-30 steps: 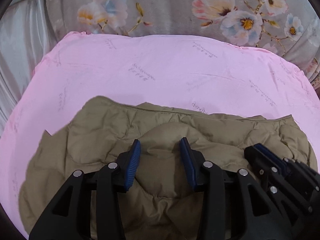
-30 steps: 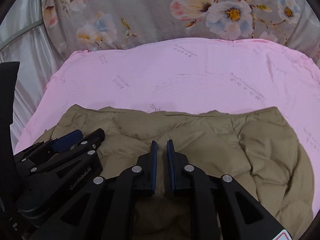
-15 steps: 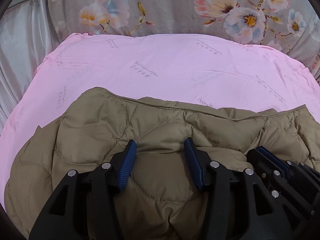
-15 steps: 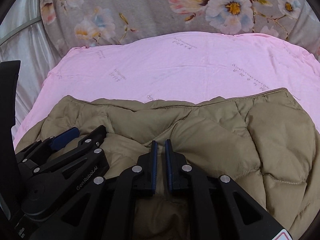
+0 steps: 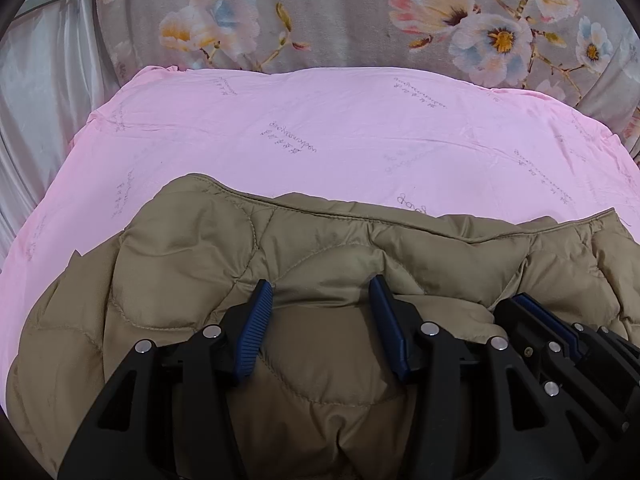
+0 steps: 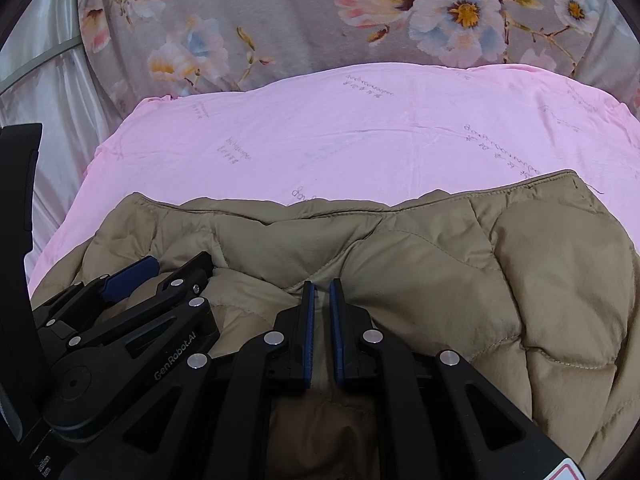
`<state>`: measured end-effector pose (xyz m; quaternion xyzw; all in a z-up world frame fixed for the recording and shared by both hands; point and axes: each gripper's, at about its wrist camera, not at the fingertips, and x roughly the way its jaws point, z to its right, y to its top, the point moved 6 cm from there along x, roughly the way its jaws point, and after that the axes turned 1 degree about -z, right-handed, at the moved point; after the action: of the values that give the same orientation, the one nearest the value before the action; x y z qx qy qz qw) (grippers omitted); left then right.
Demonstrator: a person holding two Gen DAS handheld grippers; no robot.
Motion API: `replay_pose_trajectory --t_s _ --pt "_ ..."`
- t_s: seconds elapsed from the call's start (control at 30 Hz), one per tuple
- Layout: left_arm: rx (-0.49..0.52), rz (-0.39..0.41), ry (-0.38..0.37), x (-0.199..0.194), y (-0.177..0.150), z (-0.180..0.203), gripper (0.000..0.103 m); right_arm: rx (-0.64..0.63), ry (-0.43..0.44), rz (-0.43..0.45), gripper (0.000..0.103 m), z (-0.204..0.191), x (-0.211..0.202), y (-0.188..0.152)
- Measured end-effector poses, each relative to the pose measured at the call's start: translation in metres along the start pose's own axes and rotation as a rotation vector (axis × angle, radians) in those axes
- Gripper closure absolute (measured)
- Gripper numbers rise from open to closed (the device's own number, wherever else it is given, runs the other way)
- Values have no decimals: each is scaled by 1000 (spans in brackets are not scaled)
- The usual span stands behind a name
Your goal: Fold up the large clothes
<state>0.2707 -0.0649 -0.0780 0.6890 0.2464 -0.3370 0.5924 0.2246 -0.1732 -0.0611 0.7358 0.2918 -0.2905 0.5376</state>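
Observation:
A tan quilted jacket (image 5: 192, 264) lies bunched on the near half of a pink sheet (image 5: 320, 128). My left gripper (image 5: 322, 292) has a thick puffy fold of the jacket filling the gap between its blue pads, which press on it. At the right edge of the left wrist view the right gripper (image 5: 532, 308) rests on the same garment. In the right wrist view the jacket (image 6: 540, 264) spreads to the right. There my right gripper (image 6: 322, 286) is shut on a thin fold of it, and the left gripper (image 6: 160, 276) sits close on its left.
The pink sheet (image 6: 360, 132) stretches beyond the jacket's far hem. A grey floral cover (image 5: 340, 12) lies behind it, and pale shiny fabric (image 5: 36, 80) hangs at the left.
The jacket's far hem has slid farther over the pink sheet and the garment fills more of both views. The left jaws stand a little wider than a second ago.

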Motion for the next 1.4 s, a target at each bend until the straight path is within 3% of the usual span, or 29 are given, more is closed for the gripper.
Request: replay_pose_trajectory --t_s 0.07,0.13,0.27,0.37,0.5,0.63,1.4 --pt "-8 2 -12 -1 1 -1 52 27 24 32 94 5 -8 2" --pt "-40 0 -56 -6 1 -8 48 59 -9 89 93 14 -29 3" --pt "-56 20 -76 -47 -10 -27 43 3 -4 166 75 4 -82 -8" --pt "-36 59 -72 -78 -29 -32 42 -76 -6 158 73 -9 -100 -28" --pt "-11 49 -51 -81 -52 -30 42 -93 -15 104 73 -13 -89 -52" --pt "27 82 -9 -78 -62 -26 41 -117 -46 110 71 -14 -79 -63" --pt "98 39 83 -63 -71 -13 41 -183 -164 46 70 -21 -61 -69"
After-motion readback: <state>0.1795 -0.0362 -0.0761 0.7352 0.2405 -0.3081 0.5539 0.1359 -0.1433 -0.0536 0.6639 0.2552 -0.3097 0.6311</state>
